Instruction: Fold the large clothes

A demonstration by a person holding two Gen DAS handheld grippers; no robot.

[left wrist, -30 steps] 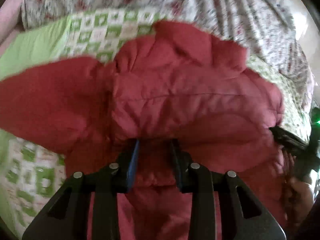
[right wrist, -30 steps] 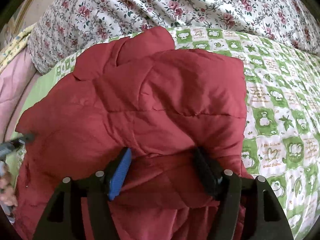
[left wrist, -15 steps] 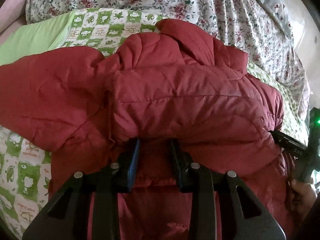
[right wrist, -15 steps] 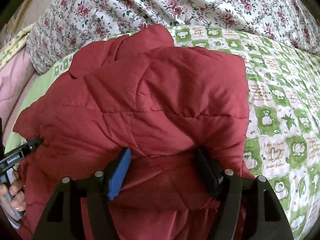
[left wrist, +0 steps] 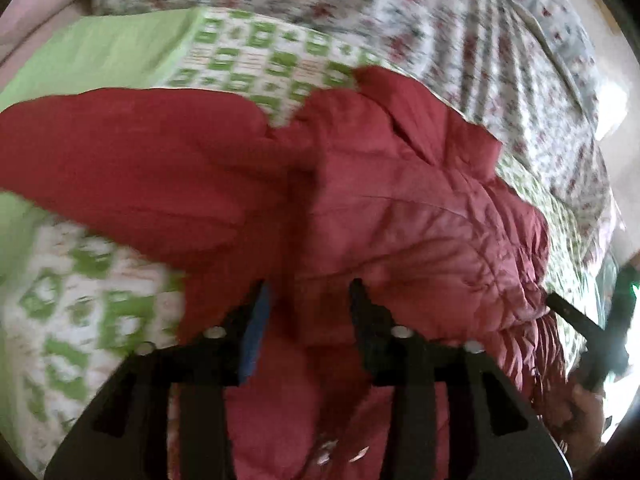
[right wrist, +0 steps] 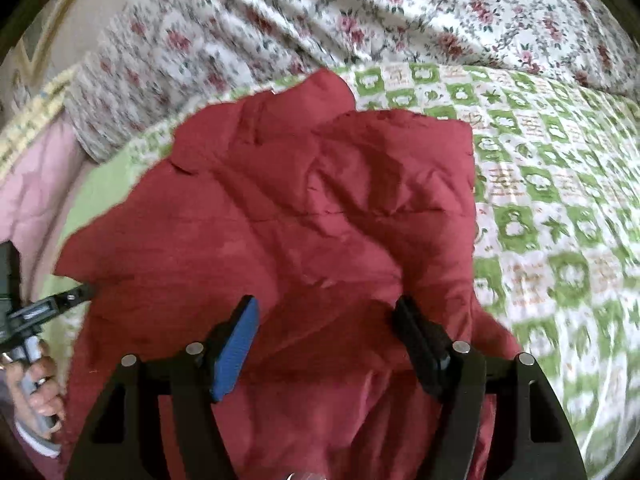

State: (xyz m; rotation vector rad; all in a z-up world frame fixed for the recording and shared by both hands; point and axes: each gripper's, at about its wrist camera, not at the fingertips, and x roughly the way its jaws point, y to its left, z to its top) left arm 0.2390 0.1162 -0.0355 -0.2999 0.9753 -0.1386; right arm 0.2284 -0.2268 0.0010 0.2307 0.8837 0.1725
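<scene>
Now the left tongs (left wrist: 306,300), low in the left wrist view, are opening: the blue pad and the black pad stand about half apart, with a puffed ridge of the red quilted jacket (left wrist: 400,216) rising between them, and the pads no longer pinch it. The right tongs (right wrist: 326,320), low in the right wrist view, stand wider and are also opening; the jacket's folded hem bulges between the pads, and neither pad plainly presses on the cloth.

The jacket lies across the middle of both views on the bed's green and white checked quilt (right wrist: 560,208), with a floral sheet (right wrist: 360,12) bunched along the top of the frame. At the left edge of the right wrist view, the person's left hand (right wrist: 36,396) grips the handle of the left tongs.

Against the frames from a second ago, the left tongs had been narrow and clamped on a fold of the jacket; that gap has since widened. The right tongs have spread a little more. Both views have shifted and blurred, and the jacket's near edge sits looser, with deeper creases on its upper layer.

The quilt's white squares carry small printed writing, too blurred to read. No brand or label shows on the jacket.
</scene>
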